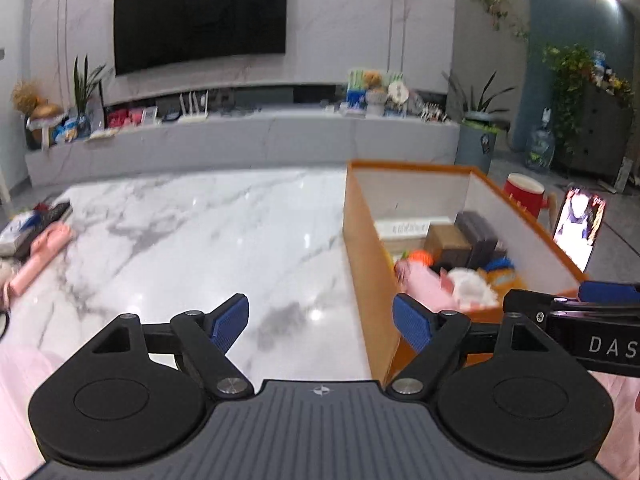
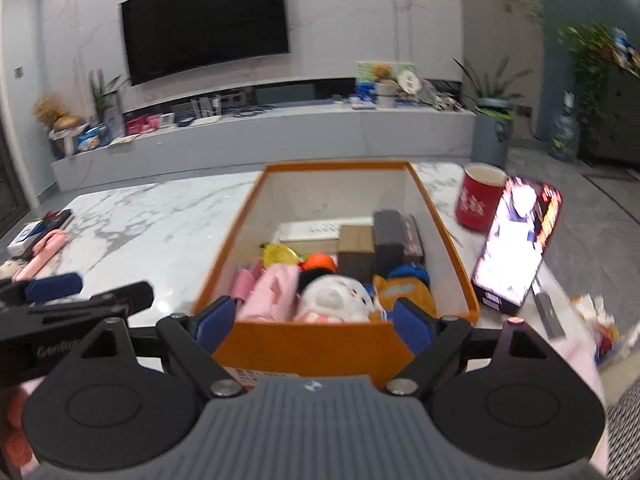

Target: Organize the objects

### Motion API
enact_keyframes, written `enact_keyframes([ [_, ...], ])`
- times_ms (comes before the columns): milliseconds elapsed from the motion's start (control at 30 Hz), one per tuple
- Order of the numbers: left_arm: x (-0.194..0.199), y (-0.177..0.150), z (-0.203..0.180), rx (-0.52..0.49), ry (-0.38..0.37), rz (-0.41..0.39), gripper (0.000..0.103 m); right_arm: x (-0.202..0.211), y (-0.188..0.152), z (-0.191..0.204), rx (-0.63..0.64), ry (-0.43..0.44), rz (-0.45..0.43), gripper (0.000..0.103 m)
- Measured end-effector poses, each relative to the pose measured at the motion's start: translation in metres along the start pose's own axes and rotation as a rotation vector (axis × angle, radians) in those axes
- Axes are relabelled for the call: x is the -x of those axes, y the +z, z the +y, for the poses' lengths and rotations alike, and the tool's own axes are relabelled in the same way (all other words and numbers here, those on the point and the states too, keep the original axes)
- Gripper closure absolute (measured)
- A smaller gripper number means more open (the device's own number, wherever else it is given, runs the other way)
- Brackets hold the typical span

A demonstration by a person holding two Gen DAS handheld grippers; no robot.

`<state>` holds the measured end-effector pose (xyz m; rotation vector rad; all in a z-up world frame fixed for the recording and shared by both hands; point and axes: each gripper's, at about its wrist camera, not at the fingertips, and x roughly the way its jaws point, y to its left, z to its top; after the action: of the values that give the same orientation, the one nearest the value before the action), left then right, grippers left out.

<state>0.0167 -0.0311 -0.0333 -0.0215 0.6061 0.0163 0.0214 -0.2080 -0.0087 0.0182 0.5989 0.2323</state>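
Observation:
An orange box [image 2: 316, 346] stands on the white marble table [image 1: 192, 240] and holds several things: a white plush toy [image 2: 332, 298], pink items [image 2: 272, 290], small brown and dark boxes [image 2: 372, 248]. My right gripper [image 2: 316, 322] is open and empty at the box's near wall. My left gripper [image 1: 320, 320] is open and empty over the table, left of the box [image 1: 360, 256]. A pink object [image 1: 40, 256] and a remote with other items [image 1: 28, 226] lie at the table's far left.
A red mug [image 2: 478, 200] and a propped phone with a lit screen [image 2: 516, 240] stand right of the box. A low TV bench with clutter [image 1: 240, 136] and a wall TV [image 1: 200, 20] are beyond the table. Small items [image 2: 600, 328] lie at the right.

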Motion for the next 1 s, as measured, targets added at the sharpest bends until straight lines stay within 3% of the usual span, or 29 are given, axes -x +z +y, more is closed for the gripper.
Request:
enact_keyframes([
  [333, -0.008, -0.009, 0.001, -0.006, 0.016, 0.042, 0.008, -0.019, -0.014, -0.006, -0.039, -0.004, 0.038, 0.016],
  [1000, 0.002, -0.006, 0.004, -0.032, 0.029, 0.040, 0.008, -0.024, -0.016, -0.002, -0.019, 0.006, 0.048, 0.016],
])
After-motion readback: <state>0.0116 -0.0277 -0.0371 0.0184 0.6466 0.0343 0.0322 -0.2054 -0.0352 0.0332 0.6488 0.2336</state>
